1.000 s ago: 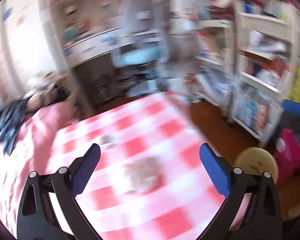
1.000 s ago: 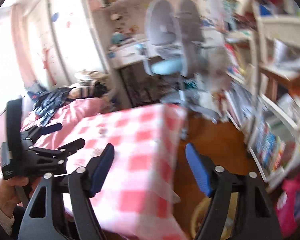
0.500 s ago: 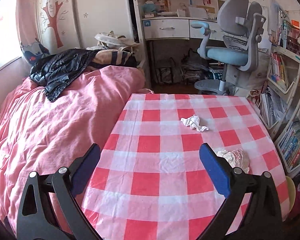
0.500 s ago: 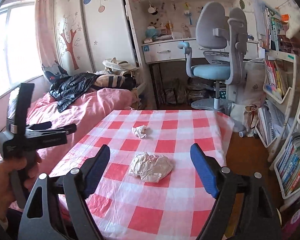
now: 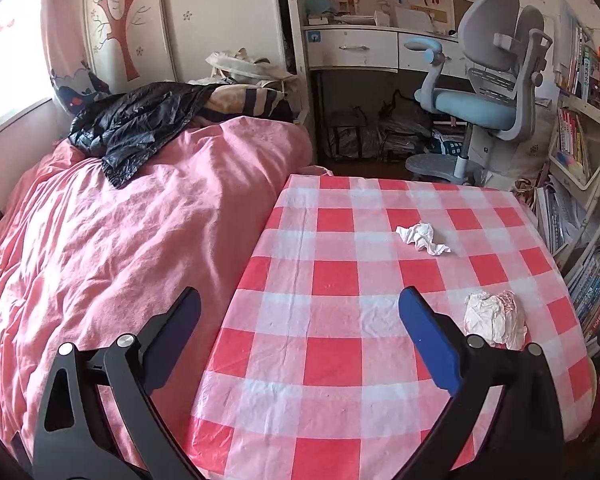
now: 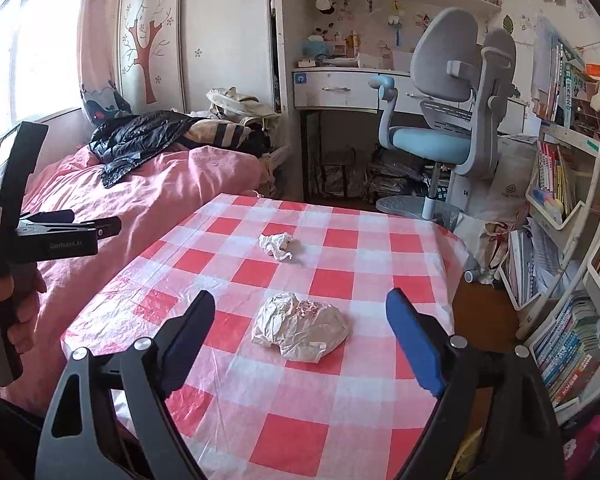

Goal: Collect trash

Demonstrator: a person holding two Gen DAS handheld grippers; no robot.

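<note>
Now lined up on the crumpled wrapper, the right gripper, jaws just widened and empty, must descend and close; the left gripper waits open.

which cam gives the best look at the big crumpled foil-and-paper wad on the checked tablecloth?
Right wrist view: the big crumpled foil-and-paper wad lies whole and unblocked between the open right gripper fingers. In the left wrist view the wad sits off to the right, its lower edge hidden behind the left gripper's finger.

Checked table, 2 wads
</note>
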